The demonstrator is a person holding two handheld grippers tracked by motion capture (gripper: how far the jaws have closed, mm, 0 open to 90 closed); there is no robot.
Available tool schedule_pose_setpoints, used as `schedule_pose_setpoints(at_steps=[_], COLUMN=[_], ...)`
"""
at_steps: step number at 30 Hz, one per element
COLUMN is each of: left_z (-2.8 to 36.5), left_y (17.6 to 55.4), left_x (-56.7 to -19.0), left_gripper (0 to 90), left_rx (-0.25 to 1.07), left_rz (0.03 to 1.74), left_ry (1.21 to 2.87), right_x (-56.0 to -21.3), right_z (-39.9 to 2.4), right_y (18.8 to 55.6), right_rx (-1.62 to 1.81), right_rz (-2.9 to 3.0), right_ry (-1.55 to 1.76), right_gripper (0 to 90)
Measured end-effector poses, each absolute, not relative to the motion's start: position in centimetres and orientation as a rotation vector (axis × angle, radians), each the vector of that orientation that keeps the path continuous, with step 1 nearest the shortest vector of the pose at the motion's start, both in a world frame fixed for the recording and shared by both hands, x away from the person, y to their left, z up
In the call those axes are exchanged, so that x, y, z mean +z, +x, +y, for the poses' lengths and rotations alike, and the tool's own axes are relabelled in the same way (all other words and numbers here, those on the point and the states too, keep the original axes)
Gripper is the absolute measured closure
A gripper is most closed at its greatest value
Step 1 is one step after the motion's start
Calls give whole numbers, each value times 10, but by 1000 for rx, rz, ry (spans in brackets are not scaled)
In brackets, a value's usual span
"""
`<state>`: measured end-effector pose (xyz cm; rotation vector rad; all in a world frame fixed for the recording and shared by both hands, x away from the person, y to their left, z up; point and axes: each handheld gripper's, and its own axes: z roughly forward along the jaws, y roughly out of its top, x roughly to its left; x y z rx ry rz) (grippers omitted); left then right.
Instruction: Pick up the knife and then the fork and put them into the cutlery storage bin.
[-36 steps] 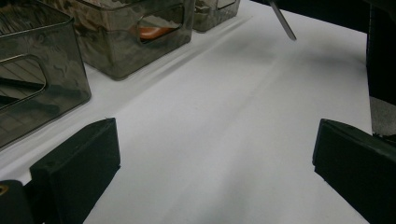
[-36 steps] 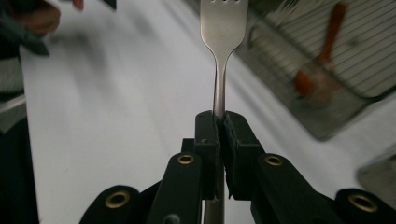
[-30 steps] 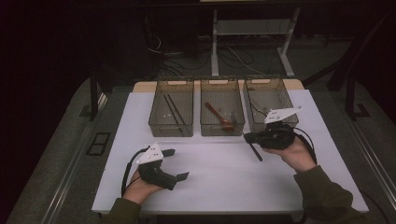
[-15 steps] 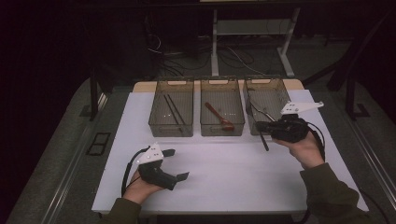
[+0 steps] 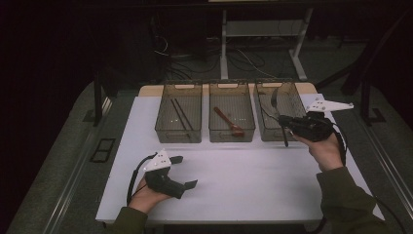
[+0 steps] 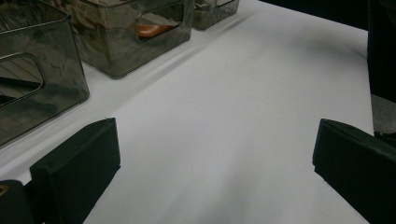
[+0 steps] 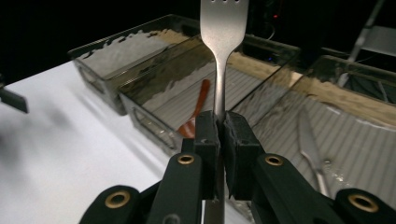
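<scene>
Two black jaws of the right gripper [image 7: 218,128] are pinched tight on a fork [image 7: 223,28] at its handle, tines pointing away from the hand. Its long axis runs straight out from the jaws, over the right bin [image 5: 292,97], where a knife [image 7: 309,135] already lies; the middle bin [image 5: 231,132] holds a reddish spoon [image 5: 230,122]. The right hand is far nearer that bin. The left gripper [image 5: 184,171] rests near the table's [image 5: 253,185] front edge, jaws spread wide and empty. The fork's tines run off the top of the right gripper view.

White table top [image 5: 253,185], two dark sticks [image 5: 180,117] in left bin [image 5: 178,130], brown spoon [image 5: 229,122] in middle bin [image 5: 232,132]
</scene>
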<state>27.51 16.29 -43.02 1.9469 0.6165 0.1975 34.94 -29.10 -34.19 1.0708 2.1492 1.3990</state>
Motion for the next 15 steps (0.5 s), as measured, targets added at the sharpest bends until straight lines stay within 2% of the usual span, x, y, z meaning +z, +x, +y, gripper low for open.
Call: schedule_pose_setpoints(at_steps=[15], left_z=[163], left_y=[275], left_x=[-430], left_gripper=[0], left_rx=[196], left_rz=[619], left_ry=[1943], right_x=[-338], right_z=[-311], right_y=[370], right_rx=[1339], right_rz=[2011], right_ry=[1150], right_gripper=[832])
